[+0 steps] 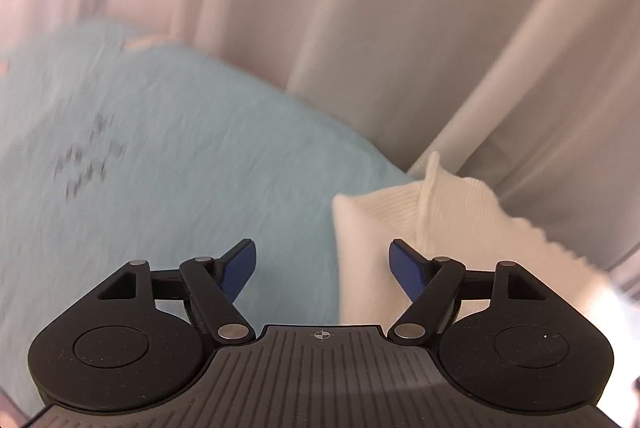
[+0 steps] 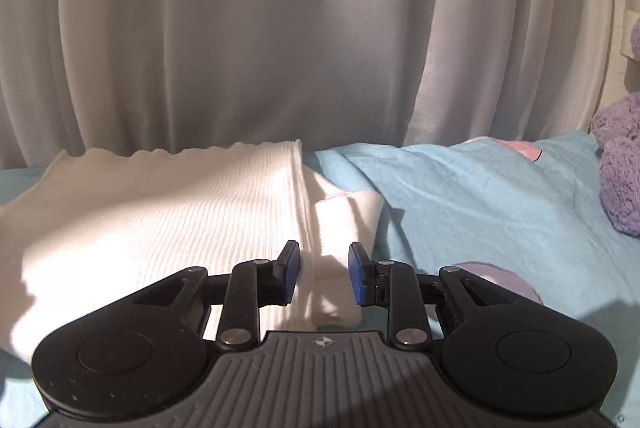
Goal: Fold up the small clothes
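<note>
The garment (image 2: pixel 160 220) lies on the bedsheet (image 2: pixel 460 196), before the curtain (image 2: pixel 280 28).

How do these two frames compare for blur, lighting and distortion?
Left wrist view: motion-smeared; the print on the blue sheet streaks, though the left gripper stays sharp. Right wrist view: crisp, with hard sunlight and shadow patches across the white ribbed garment. Fisheye bends the curtain in both.

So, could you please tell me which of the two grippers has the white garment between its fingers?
The right gripper: a fold of the white ribbed garment lies between its fingers. The left gripper gapes wider beside the garment's edge, over the blue sheet.
</note>
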Motion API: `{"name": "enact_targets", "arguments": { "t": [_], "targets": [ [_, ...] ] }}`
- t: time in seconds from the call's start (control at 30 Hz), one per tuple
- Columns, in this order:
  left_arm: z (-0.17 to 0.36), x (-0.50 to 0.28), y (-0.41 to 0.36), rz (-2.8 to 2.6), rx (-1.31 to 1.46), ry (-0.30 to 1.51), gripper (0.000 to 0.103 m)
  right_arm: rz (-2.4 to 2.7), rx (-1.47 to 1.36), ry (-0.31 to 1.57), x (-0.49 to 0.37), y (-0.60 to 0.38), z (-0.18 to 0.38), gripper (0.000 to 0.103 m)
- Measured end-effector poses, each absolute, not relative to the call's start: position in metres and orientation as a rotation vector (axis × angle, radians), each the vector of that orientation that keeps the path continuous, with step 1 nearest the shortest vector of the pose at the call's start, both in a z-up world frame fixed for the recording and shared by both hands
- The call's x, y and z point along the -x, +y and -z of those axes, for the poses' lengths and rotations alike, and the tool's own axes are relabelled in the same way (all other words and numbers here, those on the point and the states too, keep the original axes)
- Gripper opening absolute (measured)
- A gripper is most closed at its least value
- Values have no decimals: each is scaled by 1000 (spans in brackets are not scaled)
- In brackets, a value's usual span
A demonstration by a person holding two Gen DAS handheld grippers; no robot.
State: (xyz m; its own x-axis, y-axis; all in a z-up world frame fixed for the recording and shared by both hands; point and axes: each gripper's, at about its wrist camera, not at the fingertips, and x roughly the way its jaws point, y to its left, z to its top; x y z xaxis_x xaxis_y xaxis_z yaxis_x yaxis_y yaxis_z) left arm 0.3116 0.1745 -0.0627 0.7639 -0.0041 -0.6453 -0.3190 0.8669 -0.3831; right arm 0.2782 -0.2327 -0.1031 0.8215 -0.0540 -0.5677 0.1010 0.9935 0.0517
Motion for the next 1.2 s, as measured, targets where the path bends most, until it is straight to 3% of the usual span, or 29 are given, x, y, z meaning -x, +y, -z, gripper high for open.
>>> {"name": "enact_targets", "arguments": {
  "t": [0.17, 0.3, 0.4, 0.47, 0.57, 0.9, 1.2],
  "targets": [
    [72, -305, 187, 4, 695, 736, 78, -62, -101, 621, -262, -197, 106, 24],
    [71, -311, 173, 52, 637, 762, 73, -133, -97, 647, -262, -173, 112, 24],
    [72, -314, 166, 78, 627, 790, 58, -192, -73, 637, -261, -155, 109, 24],
    [72, -316, 164, 65, 604, 803, 40, -239, -62, 626, -258, -145, 106, 24],
    [72, -319, 168, 88, 655, 808, 23, -286, -51, 615, -256, -133, 108, 24],
    [34, -319, 135, 78, 501, 789, 17, -196, -155, 643, -258, -161, 100, 23],
    [16, -318, 24, 204, 240, 788, 16, -11, -226, 613, -255, -209, 99, 23]
  ]
}}
